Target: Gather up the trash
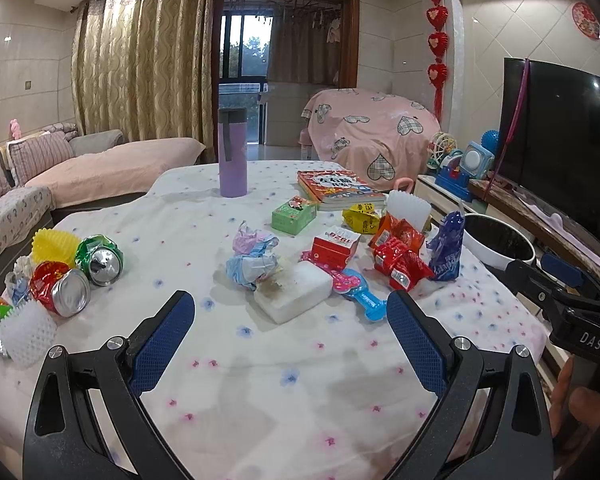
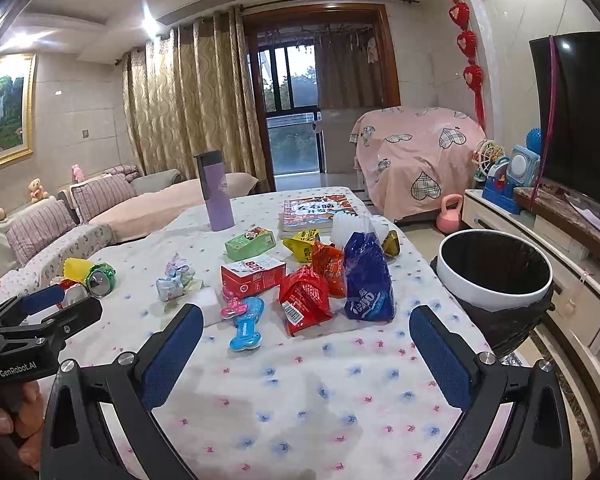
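Left gripper (image 1: 290, 316) and right gripper (image 2: 306, 328) both hover over the near bench (image 2: 300, 400) — jaws spread wide, nothing held. Trash lies beyond: red wrapper (image 2: 304, 300) and blue bag (image 2: 366, 280) centre, crushed cans (image 1: 80, 276) far left. Bin (image 2: 496, 276) stands just off the bench's right edge.

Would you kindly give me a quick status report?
Left gripper, right gripper open, empty. Wrappers, crushed red can uncollected. White-rimmed bin unobstructed.

Gold curtains (image 1: 140, 60), pink sofa (image 1: 100, 172), dark television (image 1: 556, 128)
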`<act>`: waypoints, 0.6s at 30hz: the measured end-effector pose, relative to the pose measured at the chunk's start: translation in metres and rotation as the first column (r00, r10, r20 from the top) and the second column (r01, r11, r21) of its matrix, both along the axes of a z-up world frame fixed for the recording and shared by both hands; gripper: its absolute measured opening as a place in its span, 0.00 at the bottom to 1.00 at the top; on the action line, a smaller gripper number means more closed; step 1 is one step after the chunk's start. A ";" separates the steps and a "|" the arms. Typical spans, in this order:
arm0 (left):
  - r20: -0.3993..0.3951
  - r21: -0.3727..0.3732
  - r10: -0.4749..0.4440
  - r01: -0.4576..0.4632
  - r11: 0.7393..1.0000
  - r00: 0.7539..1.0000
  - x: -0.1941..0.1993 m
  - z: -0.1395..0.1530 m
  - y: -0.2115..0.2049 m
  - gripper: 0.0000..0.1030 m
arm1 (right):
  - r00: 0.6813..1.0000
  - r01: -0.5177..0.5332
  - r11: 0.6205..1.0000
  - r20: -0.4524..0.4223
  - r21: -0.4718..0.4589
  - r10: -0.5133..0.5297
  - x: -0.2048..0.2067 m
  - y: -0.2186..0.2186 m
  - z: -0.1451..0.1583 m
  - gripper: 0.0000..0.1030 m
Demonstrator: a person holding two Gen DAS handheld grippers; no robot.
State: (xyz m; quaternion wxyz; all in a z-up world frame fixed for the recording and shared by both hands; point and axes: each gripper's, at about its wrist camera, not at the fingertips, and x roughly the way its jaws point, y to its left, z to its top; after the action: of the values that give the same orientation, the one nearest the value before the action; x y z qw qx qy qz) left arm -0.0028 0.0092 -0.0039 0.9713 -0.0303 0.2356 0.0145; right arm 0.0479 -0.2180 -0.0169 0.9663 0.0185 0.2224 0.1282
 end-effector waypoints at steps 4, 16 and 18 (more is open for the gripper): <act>0.002 0.001 -0.001 0.001 1.000 1.000 0.000 0.000 0.000 0.96 | 1.000 0.000 1.000 0.000 0.000 0.000 0.000 0.000 0.000 1.00; 0.003 0.007 -0.006 0.006 1.000 1.000 0.005 0.000 -0.003 0.96 | 1.000 0.003 1.000 0.001 0.003 -0.003 0.001 0.000 0.000 1.00; 0.003 0.007 -0.005 0.005 1.000 1.000 0.005 0.002 -0.005 0.96 | 1.000 0.003 1.000 0.001 0.004 -0.003 0.001 0.000 0.001 1.00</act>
State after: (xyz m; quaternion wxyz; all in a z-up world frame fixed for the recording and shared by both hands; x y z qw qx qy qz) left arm 0.0018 0.0038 -0.0019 0.9718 -0.0266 0.2341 0.0129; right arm 0.0486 -0.2181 -0.0162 0.9665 0.0209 0.2218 0.1273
